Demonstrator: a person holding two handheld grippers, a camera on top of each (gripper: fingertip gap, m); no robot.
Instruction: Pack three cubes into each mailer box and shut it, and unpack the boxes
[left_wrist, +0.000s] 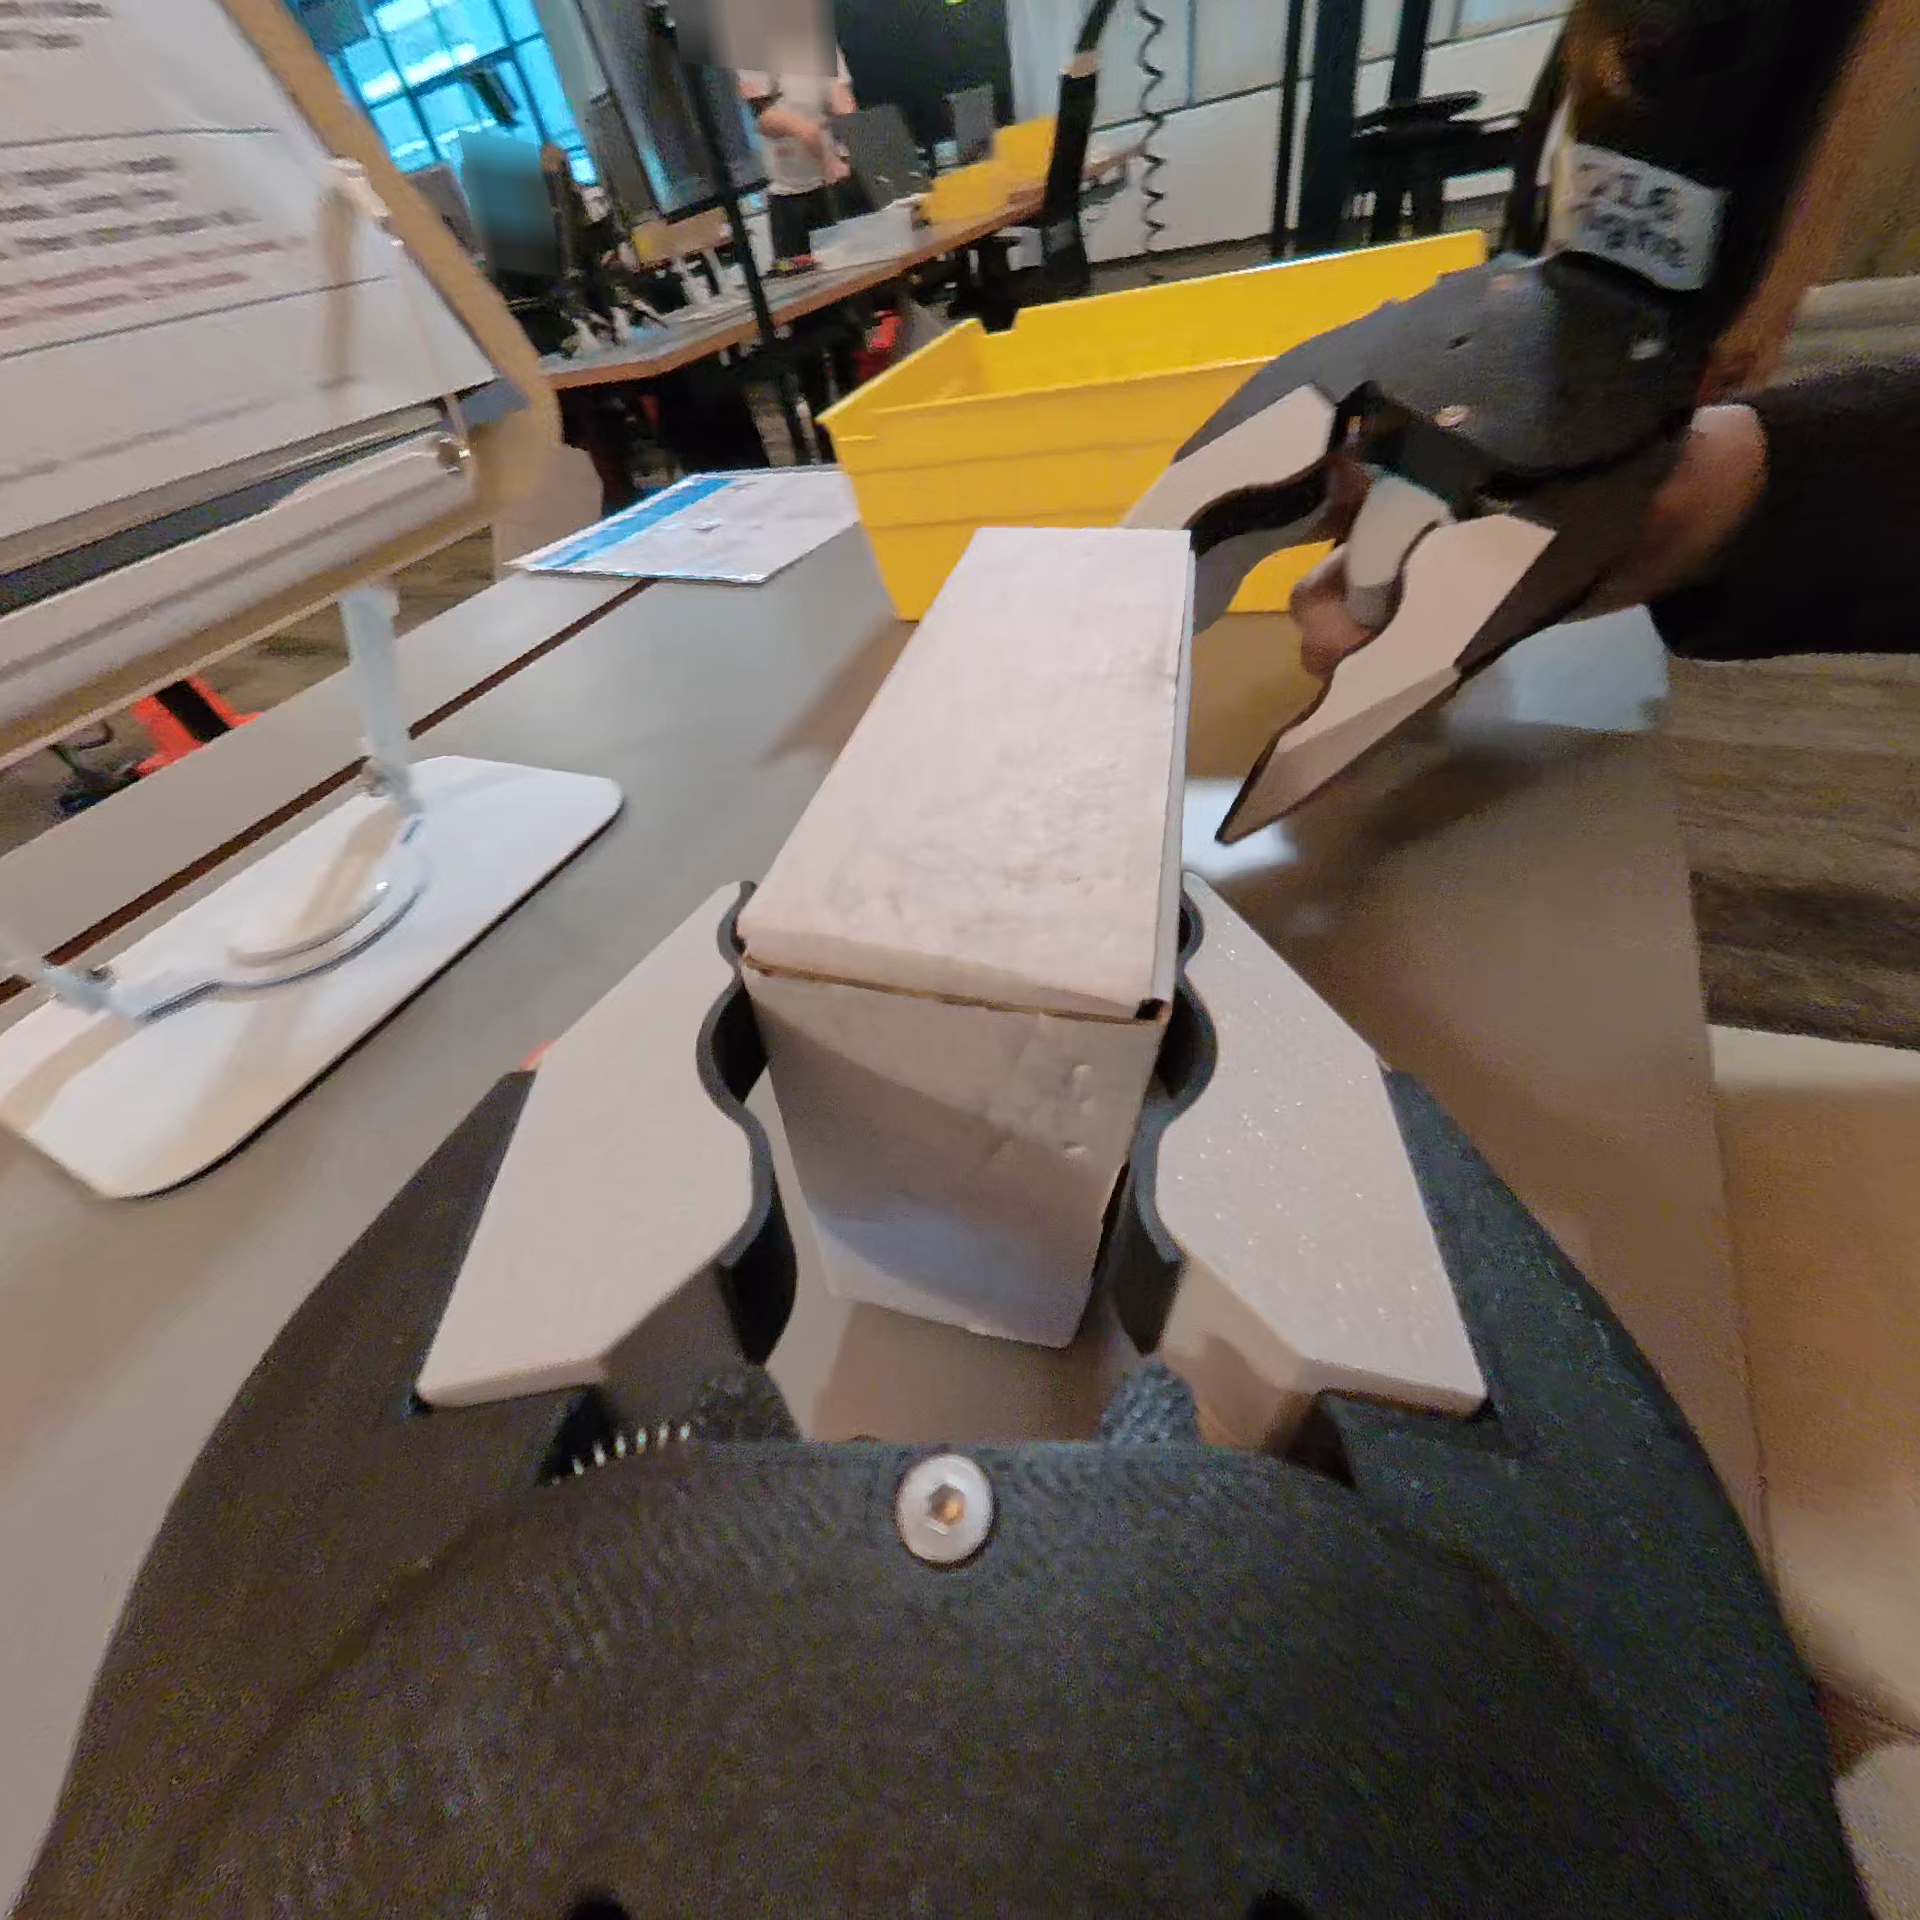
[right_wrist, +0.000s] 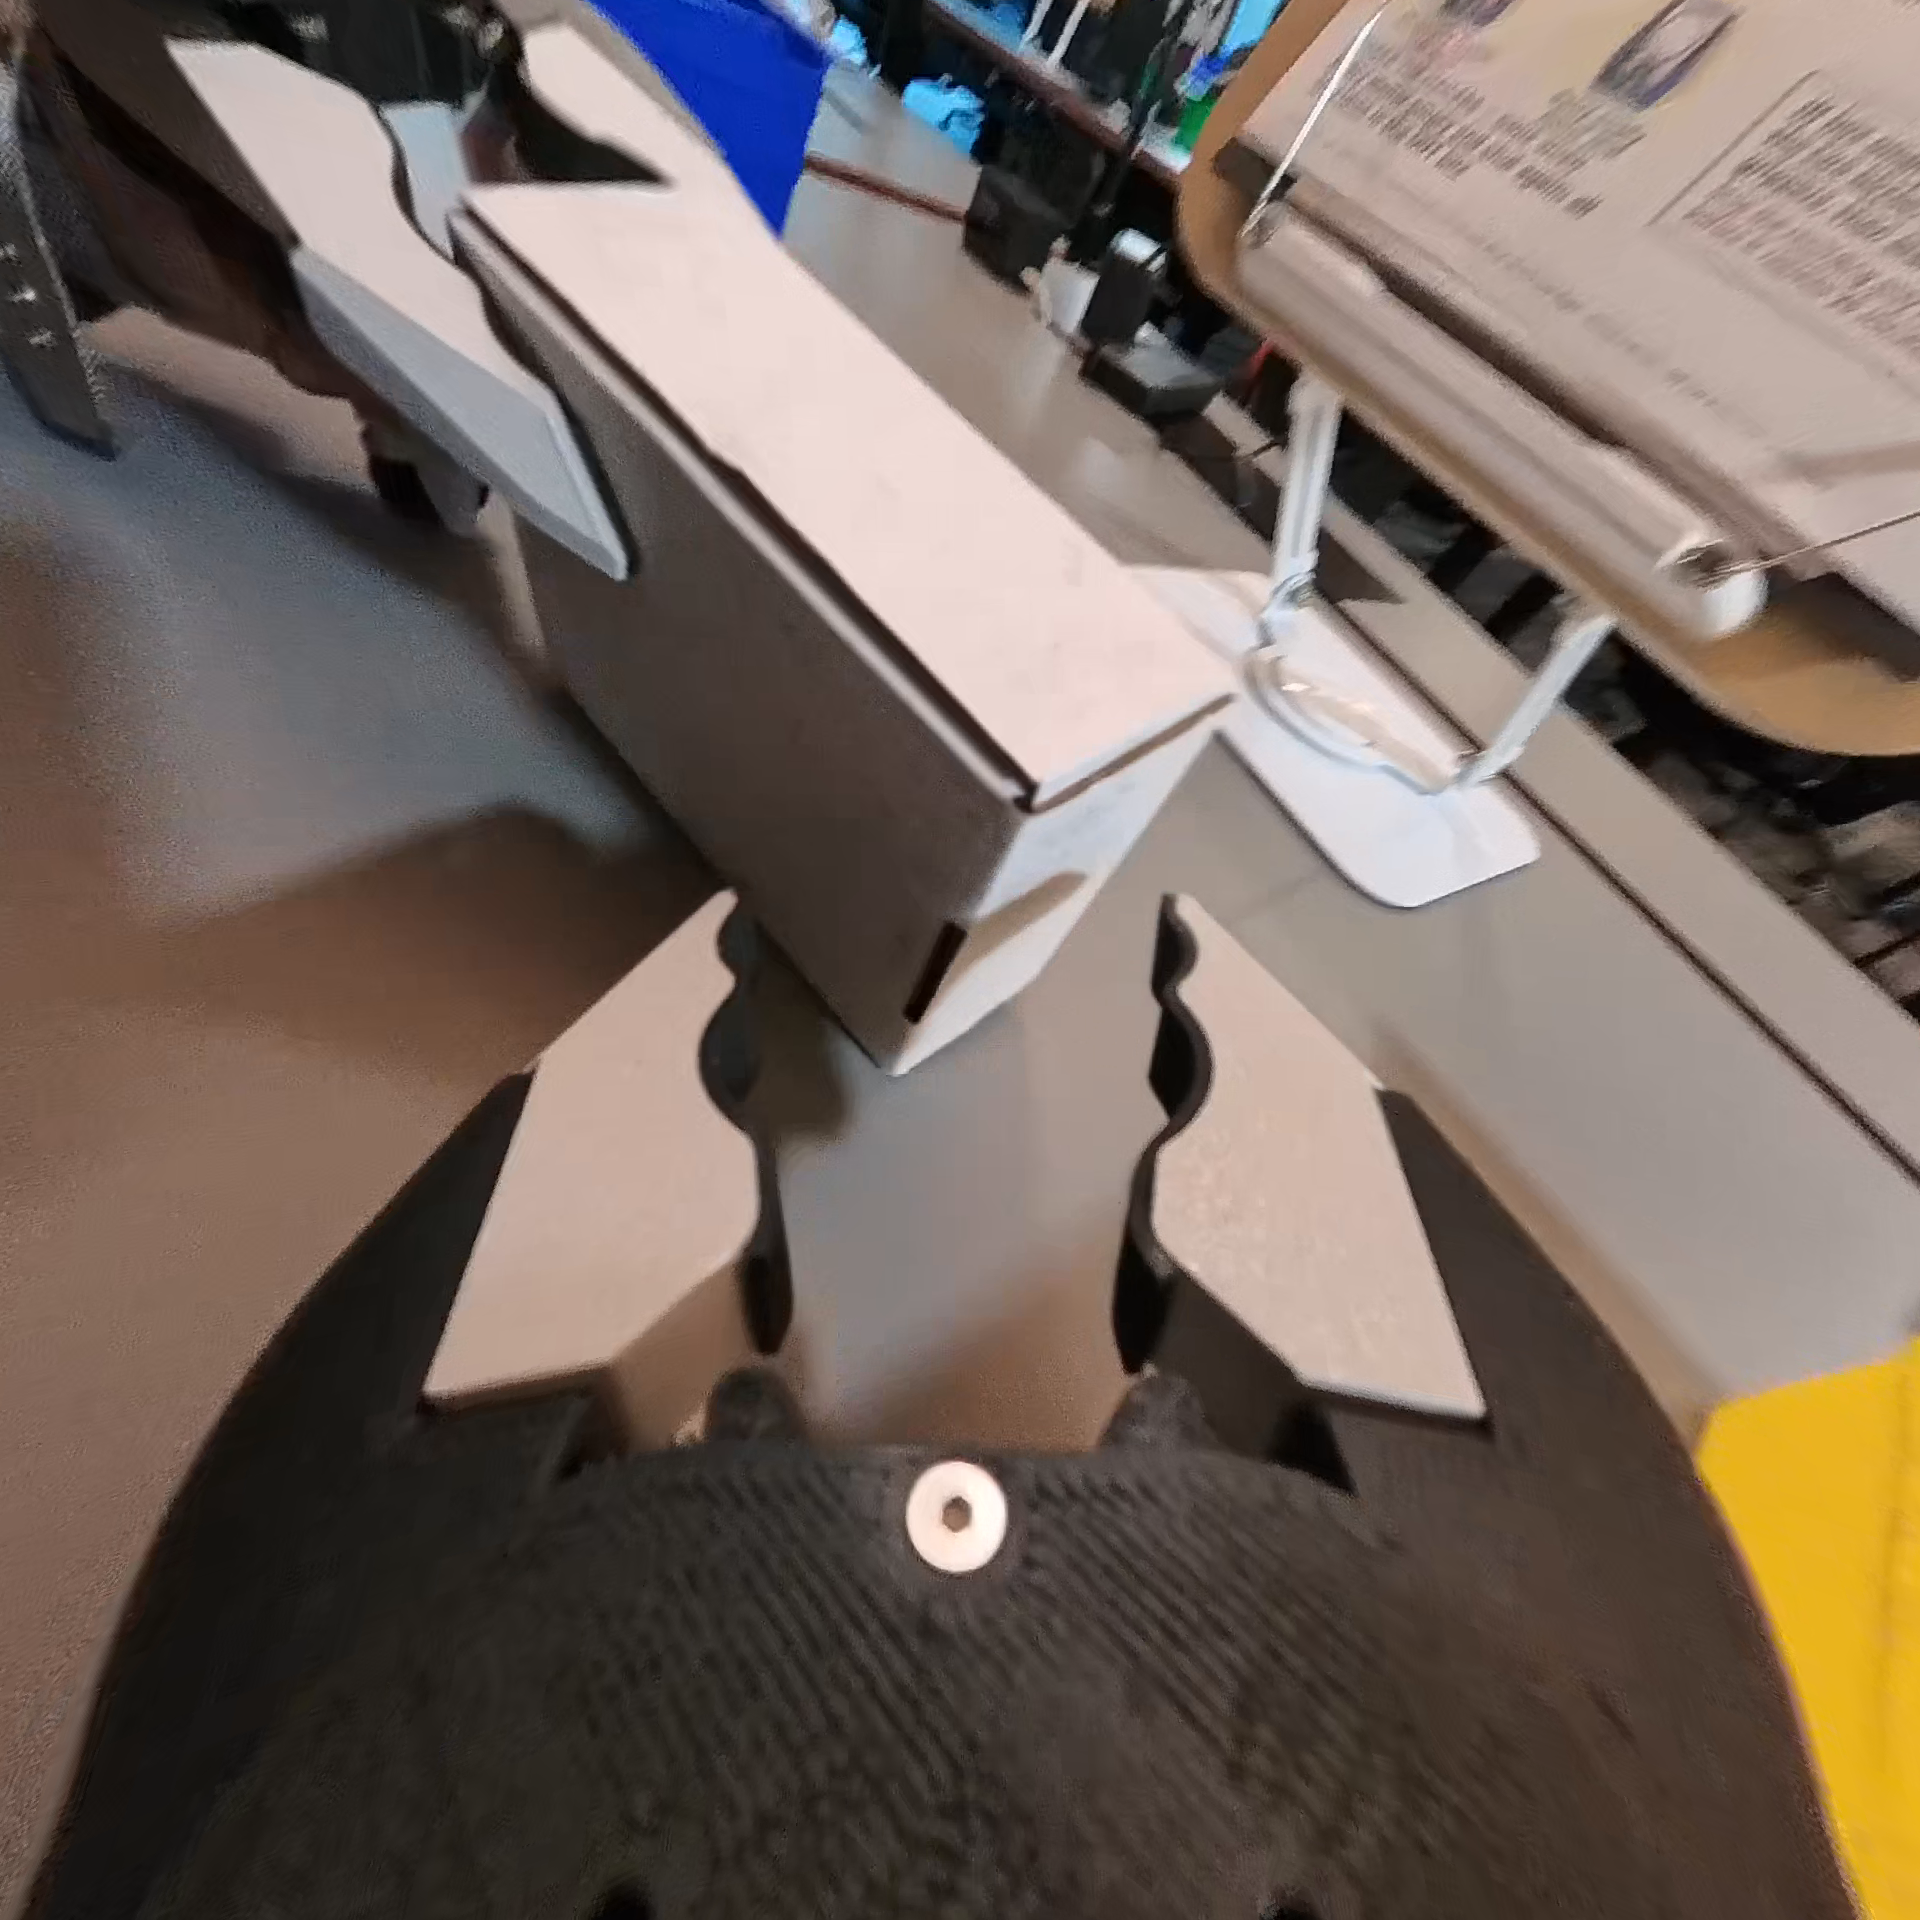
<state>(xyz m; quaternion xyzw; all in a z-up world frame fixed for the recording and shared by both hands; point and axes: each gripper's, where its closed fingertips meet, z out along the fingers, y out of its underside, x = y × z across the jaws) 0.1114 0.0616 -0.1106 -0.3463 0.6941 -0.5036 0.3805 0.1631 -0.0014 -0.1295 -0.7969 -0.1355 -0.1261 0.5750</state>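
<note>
Over on the left, a paper stand (left_wrist: 312, 935) with a white base sits on the grey table (left_wrist: 644, 665). It holds a printed sheet up high, likely so the person can read it while working.

Next, in the middle, is the white mailer box (left_wrist: 997, 831). Its lid is down flat, so it looks shut. It lies long and thin on the table. The left gripper (left_wrist: 961, 1132) has its two fingers pressed against the near end of the box, one on each side. I think it holds the box so it will not slide.

Then, to the right, the right gripper (right_wrist: 956, 1122) hangs near the far end of the box. Its fingers are spread apart and pinch nothing. In its own view the corner of the box sits just past the left finger (right_wrist: 623, 1143). It may be getting ready to help lift or open the box.

Behind it sits a yellow bin (left_wrist: 1039, 436), well apart from the box. No cubes can be seen, so I cannot tell if any are inside.
</note>
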